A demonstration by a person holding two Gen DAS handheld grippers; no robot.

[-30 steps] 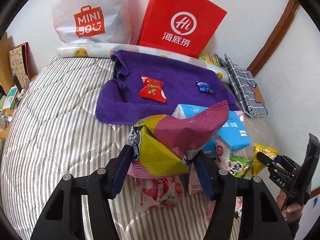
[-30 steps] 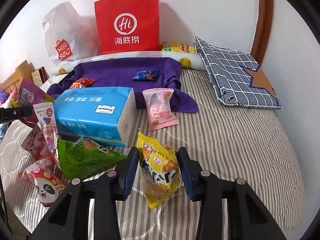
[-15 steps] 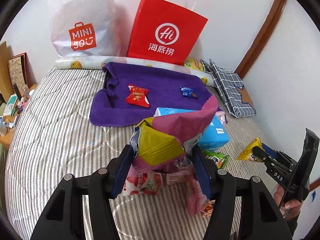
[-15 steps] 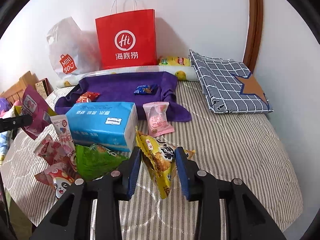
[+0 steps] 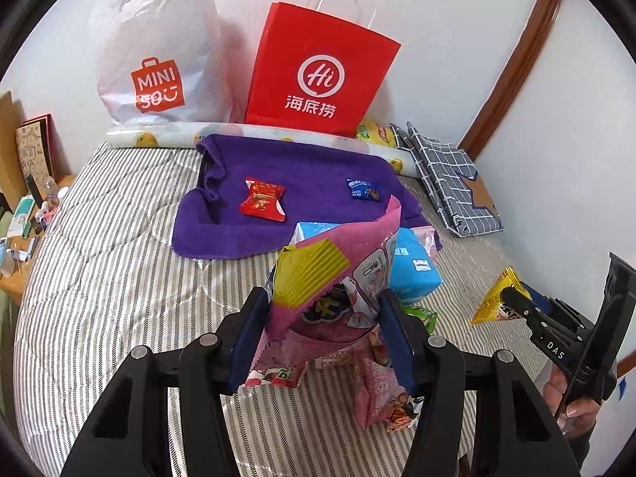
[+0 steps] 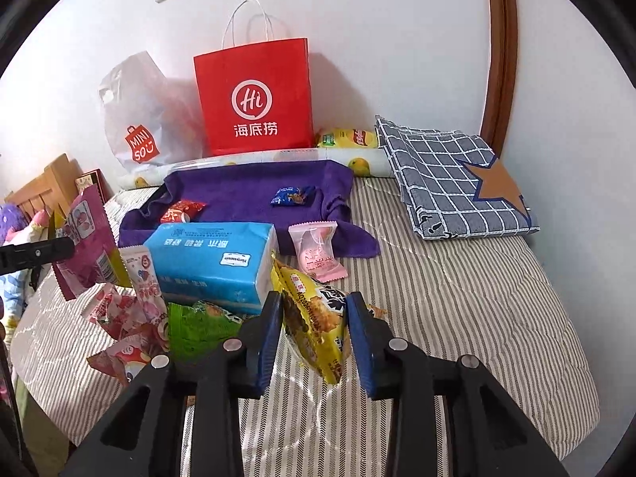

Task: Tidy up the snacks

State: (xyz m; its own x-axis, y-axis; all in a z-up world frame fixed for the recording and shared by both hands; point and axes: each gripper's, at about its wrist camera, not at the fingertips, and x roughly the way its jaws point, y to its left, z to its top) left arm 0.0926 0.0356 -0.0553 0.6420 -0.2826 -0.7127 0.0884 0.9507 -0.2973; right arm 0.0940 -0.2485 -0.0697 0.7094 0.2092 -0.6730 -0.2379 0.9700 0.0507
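My left gripper (image 5: 324, 330) is shut on a pink and yellow snack bag (image 5: 338, 266), held above the striped bed; the bag also shows in the right wrist view (image 6: 85, 246). My right gripper (image 6: 316, 342) is shut on a yellow snack packet (image 6: 314, 318), lifted off the bed; the packet shows in the left wrist view (image 5: 499, 298). A purple towel (image 5: 310, 183) holds a red candy packet (image 5: 263, 199) and a blue candy packet (image 5: 363, 190). A pink packet (image 6: 317, 252) lies at the towel's edge.
A blue tissue pack (image 6: 214, 260) lies mid-bed, with a green packet (image 6: 194, 324) and several pink and red packets (image 6: 123, 318) beside it. A red paper bag (image 5: 318, 75) and white Miniso bag (image 5: 159, 51) stand at the wall. A grey checked cloth (image 6: 453, 179) lies right.
Both grippers have risen and pulled back from the bed with their packets. The yellow packet has left the bed and now hangs upright between the right fingers.
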